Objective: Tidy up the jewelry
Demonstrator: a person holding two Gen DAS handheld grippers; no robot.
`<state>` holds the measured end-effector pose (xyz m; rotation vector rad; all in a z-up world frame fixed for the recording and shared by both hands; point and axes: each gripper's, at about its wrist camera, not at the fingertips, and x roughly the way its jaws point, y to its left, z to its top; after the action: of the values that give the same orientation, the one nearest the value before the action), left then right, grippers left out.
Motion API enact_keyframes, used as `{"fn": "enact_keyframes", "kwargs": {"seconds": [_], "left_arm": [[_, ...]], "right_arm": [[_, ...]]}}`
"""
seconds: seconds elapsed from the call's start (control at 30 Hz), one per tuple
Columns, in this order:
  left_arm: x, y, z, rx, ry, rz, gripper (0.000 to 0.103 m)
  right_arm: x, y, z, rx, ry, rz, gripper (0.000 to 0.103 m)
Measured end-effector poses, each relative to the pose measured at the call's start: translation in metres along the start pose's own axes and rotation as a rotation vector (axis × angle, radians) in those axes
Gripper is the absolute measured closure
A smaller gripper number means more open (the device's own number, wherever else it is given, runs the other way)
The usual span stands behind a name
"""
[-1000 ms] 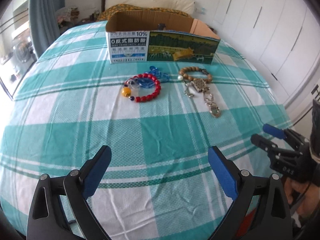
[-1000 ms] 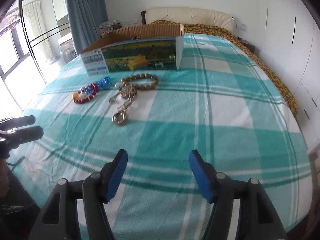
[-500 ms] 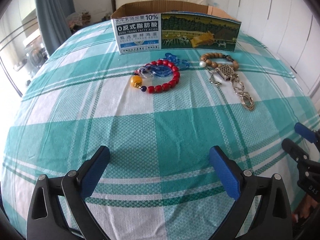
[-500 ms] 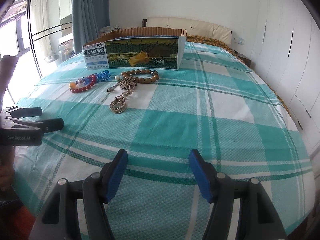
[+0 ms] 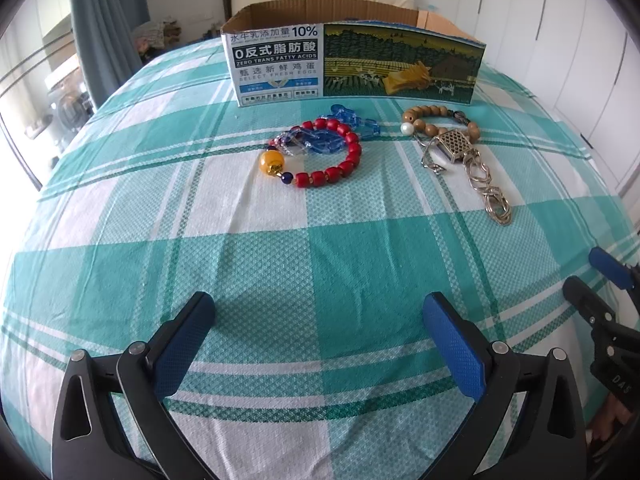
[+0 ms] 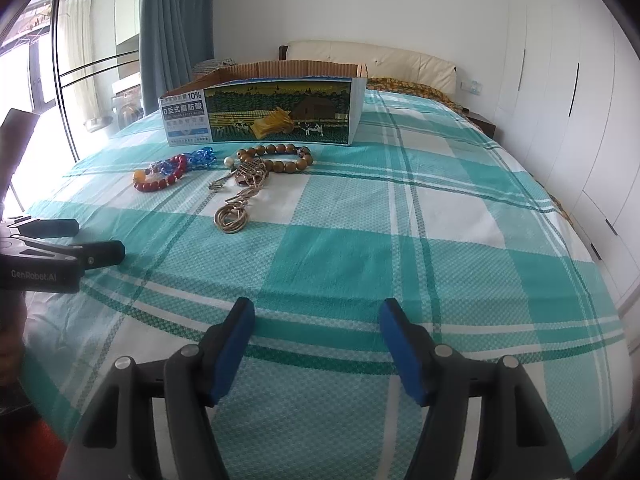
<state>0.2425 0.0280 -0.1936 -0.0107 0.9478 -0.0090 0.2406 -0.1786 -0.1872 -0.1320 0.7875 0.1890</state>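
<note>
Hovering both tongs, left (image 5: 318, 336) and right (image 6: 316, 334), wide and empty over the teal plaid bedspread (image 5: 360, 264); red bead bracelet (image 5: 320, 152) and wooden bead bracelet (image 5: 440, 122) lie before the open printed cardboard box (image 5: 356, 64), presumably their destination.

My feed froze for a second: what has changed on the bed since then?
Only the left claw came down nearer the bedspread, still open and empty. The right claw stayed open; red bead bracelet, wooden bead bracelet and cardboard box lie untouched.
</note>
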Motion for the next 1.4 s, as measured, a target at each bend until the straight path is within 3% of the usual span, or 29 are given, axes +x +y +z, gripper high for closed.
{"fn": "enact_keyframes", "kwargs": {"seconds": [1.4], "left_arm": [[-0.0001, -0.0001, -0.0005, 0.000, 0.001, -0.001, 0.000]], "right_arm": [[0.0015, 0.0003, -0.0003, -0.002, -0.001, -0.013, 0.036]]}}
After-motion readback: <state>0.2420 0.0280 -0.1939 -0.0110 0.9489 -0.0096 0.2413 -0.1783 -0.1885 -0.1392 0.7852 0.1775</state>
